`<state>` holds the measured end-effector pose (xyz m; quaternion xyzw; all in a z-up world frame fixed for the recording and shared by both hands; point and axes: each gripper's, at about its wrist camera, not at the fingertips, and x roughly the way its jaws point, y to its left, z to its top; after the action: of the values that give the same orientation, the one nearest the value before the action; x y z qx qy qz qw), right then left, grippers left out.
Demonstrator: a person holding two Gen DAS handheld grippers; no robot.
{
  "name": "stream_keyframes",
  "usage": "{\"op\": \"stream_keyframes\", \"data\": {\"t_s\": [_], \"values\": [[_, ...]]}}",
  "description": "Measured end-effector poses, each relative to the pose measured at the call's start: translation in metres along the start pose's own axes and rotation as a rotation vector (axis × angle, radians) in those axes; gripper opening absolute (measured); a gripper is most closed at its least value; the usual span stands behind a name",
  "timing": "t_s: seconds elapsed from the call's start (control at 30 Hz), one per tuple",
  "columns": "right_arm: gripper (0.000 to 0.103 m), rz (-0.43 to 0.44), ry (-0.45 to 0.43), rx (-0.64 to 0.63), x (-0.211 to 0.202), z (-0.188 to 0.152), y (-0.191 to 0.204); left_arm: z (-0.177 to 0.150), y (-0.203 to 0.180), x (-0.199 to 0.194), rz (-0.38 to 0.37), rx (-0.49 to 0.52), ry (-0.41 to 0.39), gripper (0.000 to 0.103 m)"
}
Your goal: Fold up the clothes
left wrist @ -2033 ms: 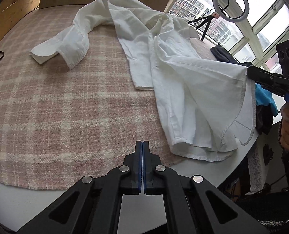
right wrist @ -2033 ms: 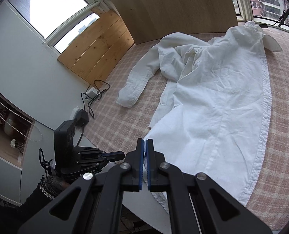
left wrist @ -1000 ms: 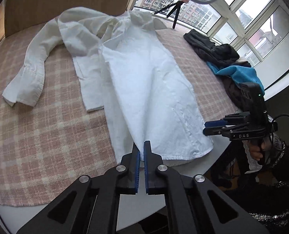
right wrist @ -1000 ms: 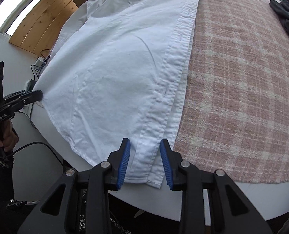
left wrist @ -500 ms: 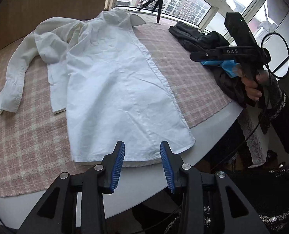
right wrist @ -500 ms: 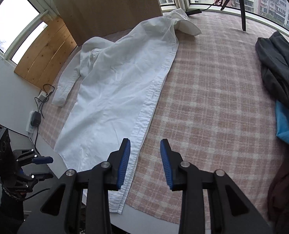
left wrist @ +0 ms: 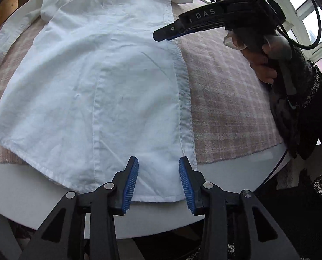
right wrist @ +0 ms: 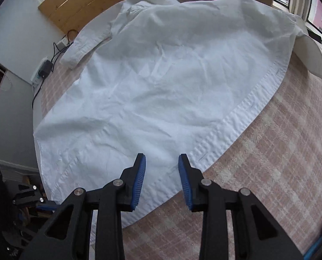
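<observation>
**Both claws partly open above the white shirt**

The left gripper [left wrist: 158, 181] is partly open and empty, above the hem of the white shirt [left wrist: 109, 82]. The right gripper [right wrist: 162, 181] is also partly open and holds nothing, near the button placket [right wrist: 239, 117]. The shirt lies flat on the checked tablecloth [right wrist: 269, 162].

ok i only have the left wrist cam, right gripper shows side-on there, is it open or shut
observer: open. The right gripper has its jaws apart with nothing pinched; the white shirt lies beneath them.
operator: which part of the shirt
observer: just inside the stitched front edge, next to the bare plaid cloth.
operator: anything beyond the table on that side
observer: a power strip with cables plugged in, down by the wall.
</observation>
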<state>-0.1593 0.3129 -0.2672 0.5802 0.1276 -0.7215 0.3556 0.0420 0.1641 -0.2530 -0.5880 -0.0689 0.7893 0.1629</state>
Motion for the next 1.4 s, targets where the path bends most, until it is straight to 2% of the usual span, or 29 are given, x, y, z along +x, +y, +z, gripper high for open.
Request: {"op": "stream_keyframes", "data": {"t_s": [0.03, 0.1, 0.2, 0.27, 0.37, 0.5, 0.63, 0.73, 0.8, 0.97, 1.07, 1.13, 1.17, 1.2, 1.23, 1.27, 1.33, 1.4], "values": [[0.032, -0.02, 0.006, -0.031, -0.005, -0.002, 0.0, -0.003, -0.003, -0.007, 0.009, -0.017, -0.018, 0.037], [0.031, -0.028, -0.045, -0.053, -0.024, -0.004, -0.009, -0.005, -0.009, -0.019, 0.045, -0.03, -0.053, 0.037], [0.032, -0.012, -0.125, 0.013, -0.048, 0.007, -0.035, 0.005, -0.008, -0.036, 0.135, -0.031, -0.096, 0.038], [0.031, 0.001, -0.178, 0.05, -0.063, 0.022, -0.048, 0.012, 0.01, -0.052, 0.181, -0.078, -0.127, 0.038], [0.03, 0.028, -0.232, 0.037, -0.081, 0.059, -0.044, 0.024, 0.042, -0.078, 0.24, -0.159, -0.167, 0.039], [0.03, 0.094, -0.236, 0.031, -0.087, 0.099, -0.03, 0.037, 0.074, -0.105, 0.293, -0.222, -0.207, 0.039], [0.03, 0.149, -0.205, 0.058, -0.075, 0.112, -0.021, 0.053, 0.109, -0.132, 0.36, -0.253, -0.235, 0.043], [0.03, 0.167, -0.193, 0.049, -0.072, 0.108, -0.012, 0.069, 0.142, -0.145, 0.4, -0.253, -0.243, 0.052], [0.03, 0.17, -0.186, 0.045, -0.072, 0.105, -0.008, 0.084, 0.165, -0.144, 0.43, -0.235, -0.234, 0.054], [0.03, 0.142, -0.16, 0.072, -0.066, 0.094, -0.001, 0.13, 0.221, -0.111, 0.437, -0.172, -0.179, 0.054], [0.031, 0.105, -0.147, 0.12, -0.053, 0.085, 0.003, 0.16, 0.245, -0.079, 0.464, -0.056, -0.121, 0.054], [0.031, 0.067, -0.14, 0.166, -0.037, 0.079, 0.007, 0.178, 0.263, -0.061, 0.44, 0.008, -0.076, 0.054], [0.031, 0.047, -0.126, 0.205, -0.027, 0.076, 0.007, 0.186, 0.272, -0.055, 0.42, 0.028, -0.05, 0.048], [0.031, 0.026, -0.111, 0.247, -0.017, 0.073, 0.007, 0.194, 0.282, -0.048, 0.399, 0.049, -0.024, 0.036], [0.031, 0.014, -0.092, 0.277, -0.006, 0.07, 0.007, 0.202, 0.291, -0.042, 0.379, 0.069, 0.003, 0.006], [0.031, -0.008, -0.077, 0.302, 0.003, 0.069, 0.007, 0.21, 0.299, -0.041, 0.371, 0.094, 0.018, 0.002], [0.031, -0.063, -0.049, 0.351, 0.018, 0.066, 0.007, 0.228, 0.311, -0.055, 0.399, 0.168, 0.013, 0.002], [0.031, -0.08, -0.034, 0.402, 0.027, 0.065, 0.004, 0.251, 0.33, -0.075, 0.482, 0.218, -0.012, 0.007]]}}
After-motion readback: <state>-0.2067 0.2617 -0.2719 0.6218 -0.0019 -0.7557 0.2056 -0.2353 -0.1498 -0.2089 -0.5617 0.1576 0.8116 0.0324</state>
